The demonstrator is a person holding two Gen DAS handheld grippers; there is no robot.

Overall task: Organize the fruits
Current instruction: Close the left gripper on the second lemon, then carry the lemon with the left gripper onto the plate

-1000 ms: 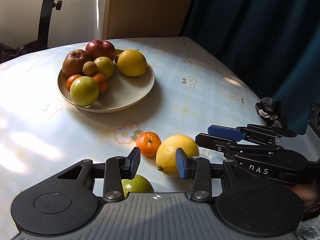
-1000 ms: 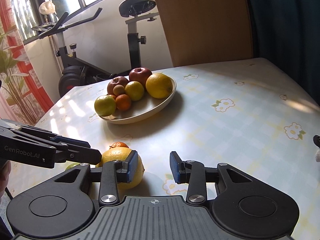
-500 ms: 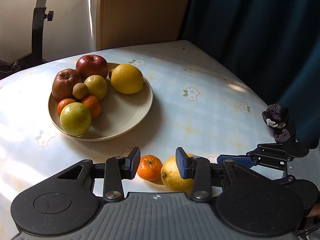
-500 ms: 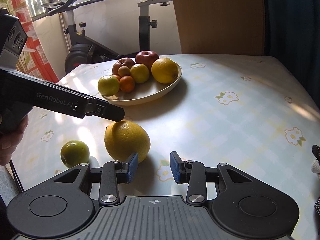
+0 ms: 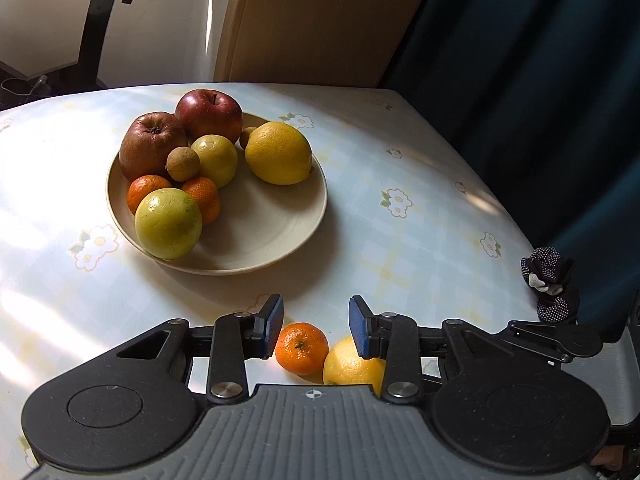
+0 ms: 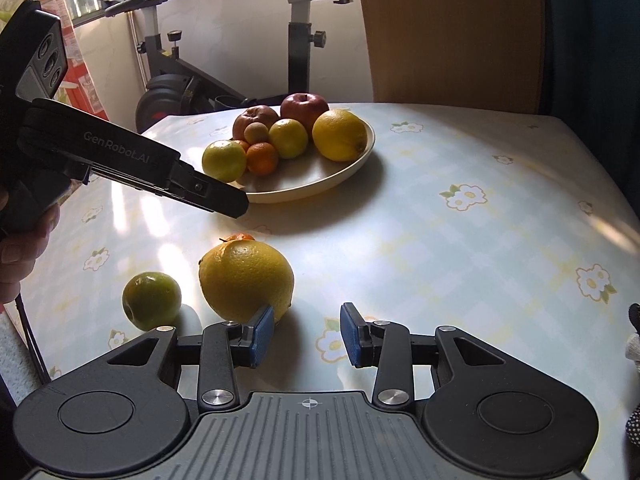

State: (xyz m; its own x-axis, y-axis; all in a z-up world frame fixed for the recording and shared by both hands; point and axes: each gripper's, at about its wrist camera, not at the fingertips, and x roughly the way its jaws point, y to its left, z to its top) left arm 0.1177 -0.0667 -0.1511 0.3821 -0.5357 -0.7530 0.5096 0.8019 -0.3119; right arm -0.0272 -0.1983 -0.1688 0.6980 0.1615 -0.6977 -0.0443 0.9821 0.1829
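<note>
Since half a second ago the left hand-held gripper (image 5: pixel 316 320) has slid forward across the tabletop (image 5: pixel 420 240), so the plate (image 5: pixel 280 236) fills more of its view, and its jaws have narrowed a little. They are still released, pads apart and pressing on nothing. A mandarin (image 5: pixel 302 348) lies on the cloth just below the gap between them, touching a loose lemon (image 6: pixel 246 280) at its 4 o'clock. In the right wrist view this gripper's tip hangs in the air above both fruits, with a hand (image 6: pixel 16 256) on its grip at the 9 o'clock edge. The right hand-held gripper (image 6: pixel 307 336) has kept its place. It is also released, with bare cloth between its pads, and its left pad overlaps the lemon's near edge, though contact cannot be told. A lime (image 6: pixel 151 300) sits just beside the lemon at its 9 o'clock, apart from it. Farther out, at 12 o'clock from the loose fruit, the plate holds two red apples (image 5: pixel 208 116), a second lemon (image 5: pixel 278 152), two yellow-green fruits, two mandarins and a small brown fruit, all crowded toward its far left. A dotted cloth bundle (image 5: pixel 550 284) lies at the tabletop's 3 o'clock edge. Beyond stand an exercise bike (image 6: pixel 298 40) and a dark curtain (image 5: pixel 540 80).
</note>
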